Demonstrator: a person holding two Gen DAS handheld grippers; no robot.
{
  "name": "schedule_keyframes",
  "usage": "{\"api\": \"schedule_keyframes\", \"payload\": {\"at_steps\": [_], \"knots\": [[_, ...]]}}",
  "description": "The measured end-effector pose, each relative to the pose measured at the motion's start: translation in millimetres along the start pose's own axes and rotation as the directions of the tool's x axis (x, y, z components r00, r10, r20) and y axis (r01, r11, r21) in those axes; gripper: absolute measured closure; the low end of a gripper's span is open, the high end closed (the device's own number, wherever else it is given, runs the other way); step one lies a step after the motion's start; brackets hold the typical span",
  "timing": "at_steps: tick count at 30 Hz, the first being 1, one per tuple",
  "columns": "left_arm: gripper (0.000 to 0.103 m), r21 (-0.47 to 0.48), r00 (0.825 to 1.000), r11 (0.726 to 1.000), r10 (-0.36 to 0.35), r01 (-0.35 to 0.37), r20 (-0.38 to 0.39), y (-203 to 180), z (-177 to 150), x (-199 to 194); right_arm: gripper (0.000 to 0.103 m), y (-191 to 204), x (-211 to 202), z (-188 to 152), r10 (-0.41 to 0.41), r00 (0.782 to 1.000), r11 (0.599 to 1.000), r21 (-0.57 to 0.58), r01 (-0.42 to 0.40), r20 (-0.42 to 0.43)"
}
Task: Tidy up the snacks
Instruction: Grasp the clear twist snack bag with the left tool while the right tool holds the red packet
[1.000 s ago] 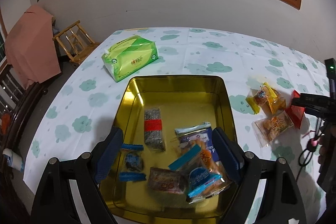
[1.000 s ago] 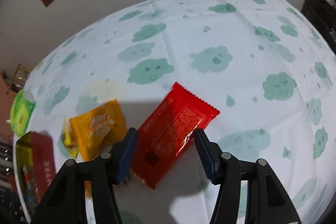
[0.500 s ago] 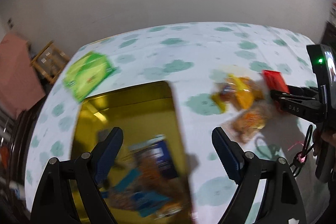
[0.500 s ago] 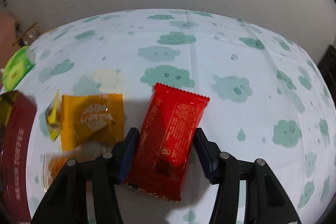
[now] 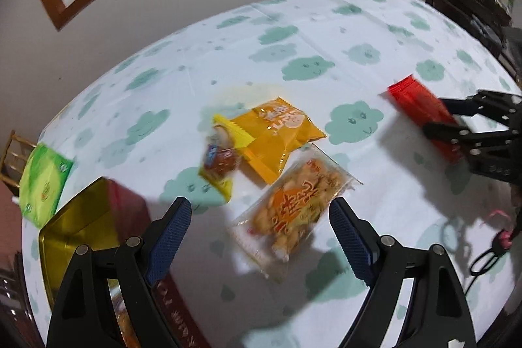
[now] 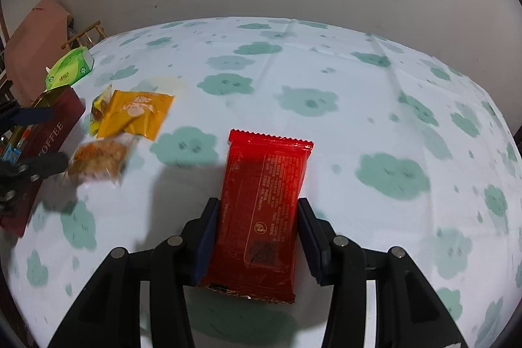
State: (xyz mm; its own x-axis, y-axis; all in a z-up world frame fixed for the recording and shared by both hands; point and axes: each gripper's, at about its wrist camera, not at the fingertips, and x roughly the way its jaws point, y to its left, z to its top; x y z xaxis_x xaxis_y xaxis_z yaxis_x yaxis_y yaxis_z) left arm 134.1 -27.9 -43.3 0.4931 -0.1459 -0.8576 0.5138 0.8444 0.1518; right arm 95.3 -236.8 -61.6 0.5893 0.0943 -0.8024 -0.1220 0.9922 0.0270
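My right gripper (image 6: 257, 217) is shut on a red snack packet (image 6: 266, 201) and holds it over the cloud-print tablecloth; the packet also shows in the left wrist view (image 5: 421, 106). My left gripper (image 5: 261, 227) is open and empty, hovering over a clear packet of orange snacks (image 5: 290, 211). Beyond it lie a yellow packet (image 5: 277, 136) and a small yellow-wrapped sweet (image 5: 222, 155). The gold tin (image 5: 75, 224) with a dark red side sits at the lower left; its contents are mostly out of view.
A green tissue pack (image 5: 42, 181) lies past the tin near the table's left edge. A wooden chair (image 6: 84, 35) and a pink-draped object (image 6: 29, 44) stand off the table's far left. A dark cabinet (image 5: 469, 8) stands at the right.
My left gripper swung right, from over the tin to over the loose packets. My right gripper closed in on the red packet and now grips it.
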Motion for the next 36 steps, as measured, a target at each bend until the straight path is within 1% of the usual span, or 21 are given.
{"api": "schedule_keyframes", "payload": {"at_steps": [6,9,10,11,12,13,15,18,23,26,33,36], "knots": [[0.019,0.042,0.999,0.999,-0.004,0.006,-0.038,-10.6,8.2,21.2,0.056,-6.7,-4.8,-8.0,0.000,1.000,1.000,0.014,0.000,0.027],[0.027,0.045,0.999,0.999,-0.001,0.003,-0.040,-15.3,11.8,26.3,0.056,-6.7,-5.4,-9.8,-0.002,0.999,1.000,0.017,0.001,0.041],[0.036,0.032,0.999,0.999,-0.004,0.005,-0.037,-15.0,12.9,26.0,0.056,-6.9,-5.6,-10.5,-0.001,0.999,1.000,0.018,0.001,0.045],[0.050,0.017,0.999,1.000,-0.020,0.021,-0.041,-14.9,13.6,25.9,0.056,-7.2,-5.8,-10.8,-0.001,0.999,1.000,0.019,0.000,0.045],[0.058,-0.007,0.998,0.999,-0.052,0.052,-0.048,-14.1,14.2,25.4,0.056,-7.2,-6.0,-11.0,-0.002,0.999,1.000,0.019,0.001,0.046],[0.066,-0.024,0.997,0.998,-0.060,0.059,-0.052,-14.4,14.6,25.1,0.056,-6.9,-6.0,-11.1,-0.003,0.999,1.000,0.018,0.002,0.045],[0.067,-0.042,0.998,0.999,-0.025,0.023,-0.060,-16.2,12.8,23.2,0.056,-6.5,-5.7,-10.7,-0.005,0.999,1.000,0.016,0.005,0.045],[0.067,-0.075,0.998,0.997,-0.003,-0.002,-0.067,-16.8,7.1,18.9,0.055,-6.2,-5.7,-10.7,-0.007,0.999,1.000,0.014,0.007,0.044],[0.068,-0.150,0.998,0.989,0.011,-0.021,-0.069,-13.4,-3.8,5.1,0.055,-3.2,-5.2,-11.0,-0.027,0.999,1.000,-0.002,0.027,0.040],[0.068,-0.174,0.998,0.984,0.012,-0.021,-0.057,-14.1,-9.0,-8.4,0.054,-1.0,-4.8,-11.3,-0.038,0.999,0.999,-0.013,0.039,0.038],[0.068,-0.215,0.998,0.975,0.054,-0.058,-0.025,-14.8,-17.3,-44.2,0.053,2.0,-4.1,-11.3,-0.054,0.998,0.998,-0.027,0.055,0.035],[0.068,-0.223,0.996,0.970,0.092,-0.092,-0.009,-13.4,-21.6,-59.4,0.053,2.1,-4.3,-11.2,-0.055,0.998,0.998,-0.029,0.056,0.035]]}}
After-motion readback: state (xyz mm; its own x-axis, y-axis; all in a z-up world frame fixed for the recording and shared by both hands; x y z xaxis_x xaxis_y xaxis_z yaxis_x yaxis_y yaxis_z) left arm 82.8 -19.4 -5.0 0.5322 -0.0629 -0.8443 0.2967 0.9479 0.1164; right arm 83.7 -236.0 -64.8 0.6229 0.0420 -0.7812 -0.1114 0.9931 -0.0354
